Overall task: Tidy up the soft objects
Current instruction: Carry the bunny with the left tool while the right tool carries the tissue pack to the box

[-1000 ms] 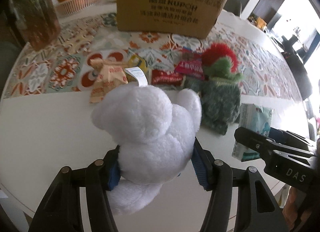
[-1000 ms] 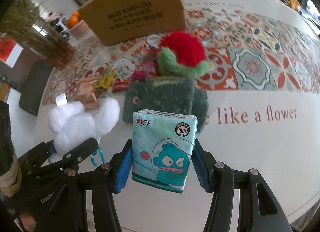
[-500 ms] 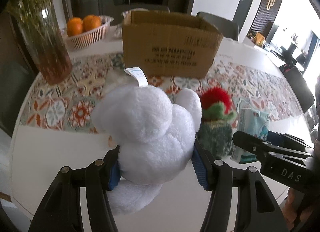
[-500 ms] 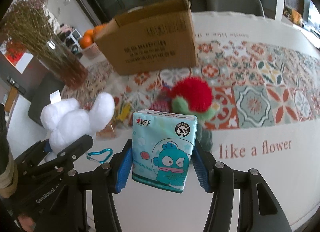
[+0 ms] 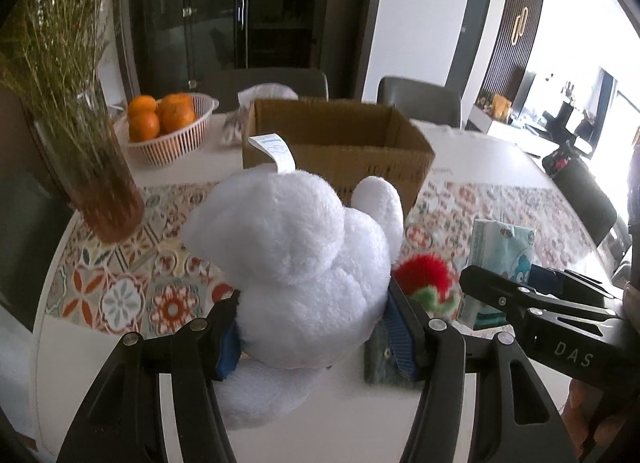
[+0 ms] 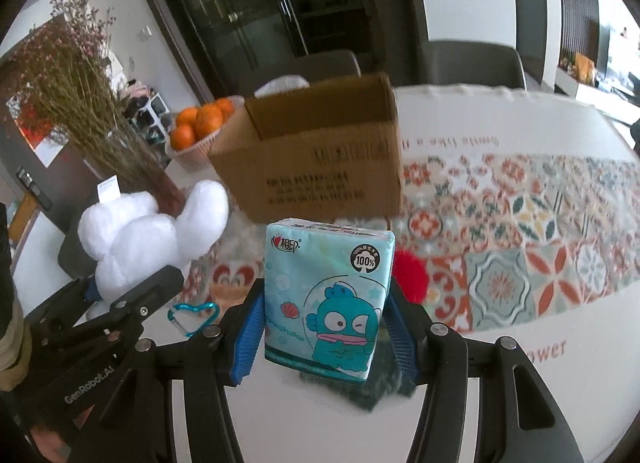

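Observation:
My left gripper [image 5: 316,339] is shut on a white plush toy [image 5: 296,259] with a paper tag, held up above the table. My right gripper [image 6: 326,331] is shut on a light blue tissue pack [image 6: 328,295] printed with a cartoon fish. Both soft things hang in front of an open brown cardboard box [image 5: 340,147] [image 6: 316,167] that stands on the patterned runner. Below them a red and green fuzzy plush [image 5: 426,283] [image 6: 408,271] lies on the table, largely hidden. The plush toy [image 6: 152,231] and left gripper show at the left of the right wrist view.
A glass vase of dried flowers [image 5: 92,167] stands at the left. A white basket of oranges [image 5: 168,131] sits behind, left of the box. Grey chairs [image 5: 420,101] line the far table edge. A blue carabiner [image 6: 194,315] dangles under the toy.
Both grippers have risen with their loads and tilted up; the box opening, chairs and room now show, and the snack packets on the runner have dropped out of view.

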`<control>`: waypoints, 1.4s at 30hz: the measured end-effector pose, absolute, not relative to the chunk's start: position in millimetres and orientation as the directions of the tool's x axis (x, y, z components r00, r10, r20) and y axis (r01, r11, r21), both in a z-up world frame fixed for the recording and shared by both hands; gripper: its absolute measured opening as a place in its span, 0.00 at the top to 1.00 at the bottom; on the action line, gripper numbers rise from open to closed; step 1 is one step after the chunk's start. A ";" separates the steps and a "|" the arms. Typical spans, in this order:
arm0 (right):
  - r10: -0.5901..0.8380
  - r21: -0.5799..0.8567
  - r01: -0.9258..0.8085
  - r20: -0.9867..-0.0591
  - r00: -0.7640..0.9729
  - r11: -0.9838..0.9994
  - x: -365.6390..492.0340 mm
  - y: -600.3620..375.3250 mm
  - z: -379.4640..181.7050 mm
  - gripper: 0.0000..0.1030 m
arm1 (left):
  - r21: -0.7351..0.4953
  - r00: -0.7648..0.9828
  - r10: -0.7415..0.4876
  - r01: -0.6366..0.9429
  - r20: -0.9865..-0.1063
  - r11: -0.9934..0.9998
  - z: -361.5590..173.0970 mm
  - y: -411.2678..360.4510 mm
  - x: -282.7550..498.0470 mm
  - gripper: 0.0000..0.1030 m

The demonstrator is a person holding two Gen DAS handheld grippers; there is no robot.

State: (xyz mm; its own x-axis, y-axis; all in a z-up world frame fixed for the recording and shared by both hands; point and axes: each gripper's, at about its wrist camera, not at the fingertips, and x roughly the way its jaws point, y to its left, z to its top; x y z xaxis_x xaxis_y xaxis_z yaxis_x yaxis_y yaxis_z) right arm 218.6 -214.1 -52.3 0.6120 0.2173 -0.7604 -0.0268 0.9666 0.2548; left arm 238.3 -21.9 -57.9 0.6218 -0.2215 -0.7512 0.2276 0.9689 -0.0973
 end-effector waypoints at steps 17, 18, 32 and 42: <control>0.183 0.210 -0.051 -0.673 0.716 0.976 263.0 -204.8 -5.9 0.45 | -0.073 0.716 -0.245 0.262 -0.654 0.962 -15.1 -17.8 284.3 0.42; 0.183 0.209 -0.053 -0.671 0.719 0.977 267.0 -204.7 -3.7 0.45 | -0.066 0.720 -0.244 0.266 -0.650 0.962 -13.0 -18.6 289.1 0.42; 0.191 0.197 -0.081 -0.643 0.741 0.977 323.8 -206.6 27.1 0.45 | -0.013 0.765 -0.245 0.296 -0.596 0.955 18.6 -24.3 339.1 0.42; 0.172 0.163 -0.085 -0.658 0.733 0.983 365.0 -209.4 36.1 0.45 | -0.028 0.742 -0.287 0.340 -0.606 0.940 25.5 -33.2 380.2 0.42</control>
